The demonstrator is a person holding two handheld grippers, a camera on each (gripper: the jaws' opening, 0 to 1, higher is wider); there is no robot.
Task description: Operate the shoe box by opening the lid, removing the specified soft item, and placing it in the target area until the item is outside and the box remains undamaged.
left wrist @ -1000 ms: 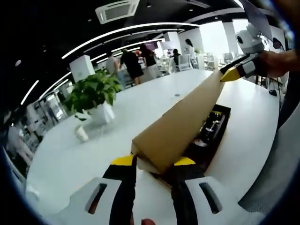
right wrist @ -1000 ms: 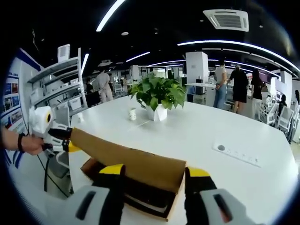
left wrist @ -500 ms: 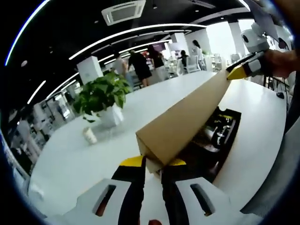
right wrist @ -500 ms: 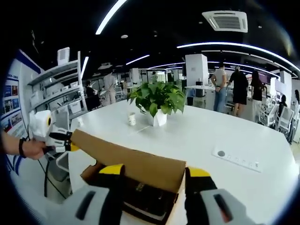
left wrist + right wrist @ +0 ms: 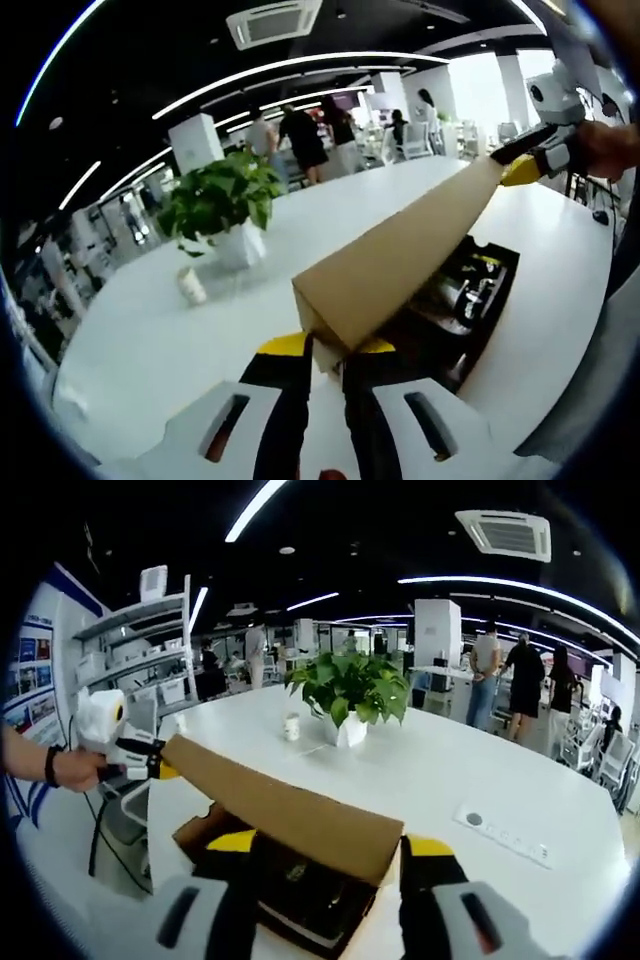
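On the white table [image 5: 440, 770], toward its far edge in the right gripper view, a small paper cup [image 5: 291, 726] and a potted plant [image 5: 347, 692] are seen; a round socket plate [image 5: 474, 819] is set into the tabletop further right. At the left of that view the left gripper [image 5: 160, 770] is seen, carried in a person's hand [image 5: 75, 770], with one end of the brown cardboard lid [image 5: 290, 812] pinched in it. The lid is held raised and tilted over the shoe box [image 5: 290, 890], which stands near the table's near edge; dark contents are visible in the open box, but the soft item cannot be told apart from them. The right gripper [image 5: 330, 850] has its jaws standing wide on either side of the lid's other end, and whether the pads are in contact with the cardboard cannot be told. In the left gripper view the jaws are narrowed onto the lid's corner [image 5: 325, 325], and the right gripper [image 5: 520, 172] appears at the lid's far end. The step in hand is judged to be the lifting-away of the lid. It is best done with both ends raised together and kept level, so that the cardboard is not twisted or creased, and the lid should be carried clear of the box walls before it is set down on bare table.
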